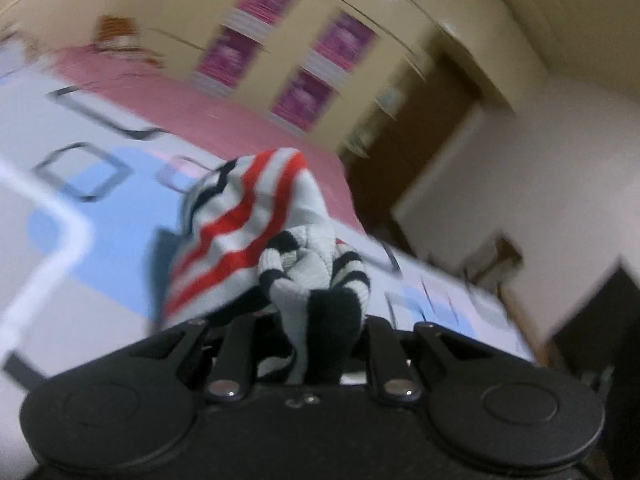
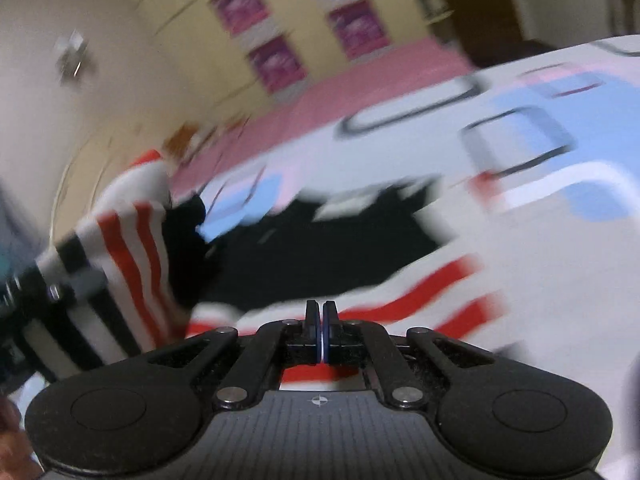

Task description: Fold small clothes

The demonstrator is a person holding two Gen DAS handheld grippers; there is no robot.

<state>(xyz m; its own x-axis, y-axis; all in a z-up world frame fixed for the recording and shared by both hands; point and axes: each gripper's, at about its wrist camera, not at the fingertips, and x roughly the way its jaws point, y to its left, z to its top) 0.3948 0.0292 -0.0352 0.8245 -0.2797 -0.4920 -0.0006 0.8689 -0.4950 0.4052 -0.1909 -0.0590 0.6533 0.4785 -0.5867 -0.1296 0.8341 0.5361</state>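
Note:
A small knitted garment (image 1: 256, 224) with white, red and black stripes is bunched in my left gripper (image 1: 320, 332), which is shut on its black-and-white ribbed edge and holds it up above the bed. Its fingertips are hidden by the cloth. In the right wrist view the same garment (image 2: 132, 248) hangs at the left from the other gripper, and more of it (image 2: 420, 296) lies on the bed under my right gripper (image 2: 321, 312). The right fingers are pressed together with nothing visible between them. Both views are blurred by motion.
The bed sheet (image 1: 80, 240) is white with blue patches and dark outlined squares; it also shows in the right wrist view (image 2: 560, 140). A pink cover (image 1: 200, 108) lies beyond it. A yellow cupboard with purple panels (image 1: 304, 60) stands behind. A dark doorway (image 1: 420, 128) is at the right.

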